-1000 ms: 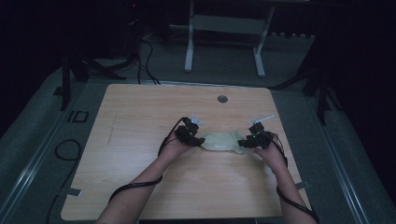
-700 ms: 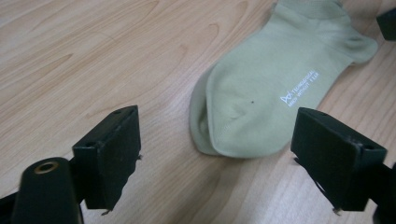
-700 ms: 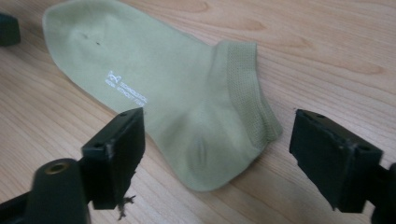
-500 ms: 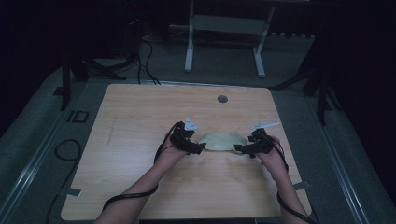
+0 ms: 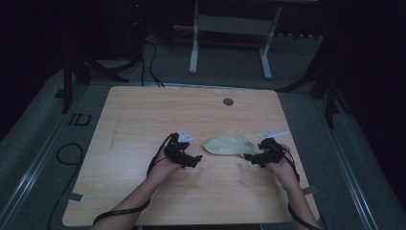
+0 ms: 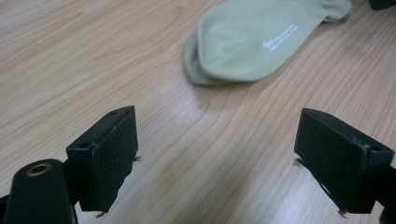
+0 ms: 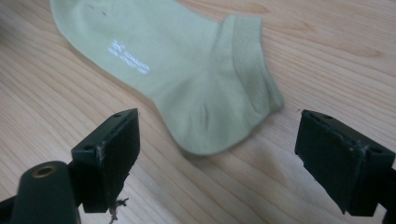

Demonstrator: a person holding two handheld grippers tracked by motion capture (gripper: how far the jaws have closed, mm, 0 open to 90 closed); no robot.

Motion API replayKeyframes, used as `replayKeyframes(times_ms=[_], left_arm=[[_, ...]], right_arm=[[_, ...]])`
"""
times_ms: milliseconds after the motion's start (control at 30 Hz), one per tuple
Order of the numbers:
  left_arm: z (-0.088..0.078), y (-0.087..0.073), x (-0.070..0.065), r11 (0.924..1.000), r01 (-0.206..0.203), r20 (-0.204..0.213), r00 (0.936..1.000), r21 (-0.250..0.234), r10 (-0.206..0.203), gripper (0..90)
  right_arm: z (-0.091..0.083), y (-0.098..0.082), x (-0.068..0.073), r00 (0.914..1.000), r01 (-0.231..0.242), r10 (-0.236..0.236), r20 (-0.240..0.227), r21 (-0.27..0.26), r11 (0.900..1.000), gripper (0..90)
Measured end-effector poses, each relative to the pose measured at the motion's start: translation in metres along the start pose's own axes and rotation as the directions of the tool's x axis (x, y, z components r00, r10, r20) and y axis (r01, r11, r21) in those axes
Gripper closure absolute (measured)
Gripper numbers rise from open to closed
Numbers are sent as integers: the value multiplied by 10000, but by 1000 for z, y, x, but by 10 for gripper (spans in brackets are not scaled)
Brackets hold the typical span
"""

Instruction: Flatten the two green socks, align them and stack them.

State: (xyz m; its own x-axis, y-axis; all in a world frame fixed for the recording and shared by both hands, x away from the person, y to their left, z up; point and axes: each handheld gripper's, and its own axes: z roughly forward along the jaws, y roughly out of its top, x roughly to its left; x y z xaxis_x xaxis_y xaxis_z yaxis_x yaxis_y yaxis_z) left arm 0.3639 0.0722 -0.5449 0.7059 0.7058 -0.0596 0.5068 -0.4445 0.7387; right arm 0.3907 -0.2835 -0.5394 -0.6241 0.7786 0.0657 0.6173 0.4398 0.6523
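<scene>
Near the table's [image 5: 143,110] front edge, our left gripper [image 5: 190,160] stands with jaws wide apart, nothing between them; the flat, pale green ribbed-cuff sock [image 5: 226,144] lies between, untouched; our right gripper [image 5: 249,157], equally spread, faces its cuff.

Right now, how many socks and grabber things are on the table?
Pale green socks, stacked as a pair: 2
Black grippers, left gripper and right gripper, both open: 2
Total: 4
</scene>
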Motion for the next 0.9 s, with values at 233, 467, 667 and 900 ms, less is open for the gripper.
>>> replayKeyframes(times_ms=[233, 467, 667, 900], left_arm=[[-14, -22, 7, 9996, 225, -412, 9989, 192, -217, 66], [-25, -35, 9, 9996, 281, -440, 9986, 82, -277, 67], [-30, -47, 10, 9996, 80, -656, 9978, 271, -62, 67], [-44, -58, 15, 9994, 283, -783, 9966, 198, -267, 67]], right_arm=[[-7, -8, 2, 9995, 314, -314, -43, -132, 9994, 139], [-11, -15, 4, 9991, 425, -425, 17, -230, 9988, 134], [-16, -28, 2, 9992, 366, -360, 172, -379, 9986, 127], [-21, -45, -3, 9992, 215, -199, 346, -445, 9988, 126]])
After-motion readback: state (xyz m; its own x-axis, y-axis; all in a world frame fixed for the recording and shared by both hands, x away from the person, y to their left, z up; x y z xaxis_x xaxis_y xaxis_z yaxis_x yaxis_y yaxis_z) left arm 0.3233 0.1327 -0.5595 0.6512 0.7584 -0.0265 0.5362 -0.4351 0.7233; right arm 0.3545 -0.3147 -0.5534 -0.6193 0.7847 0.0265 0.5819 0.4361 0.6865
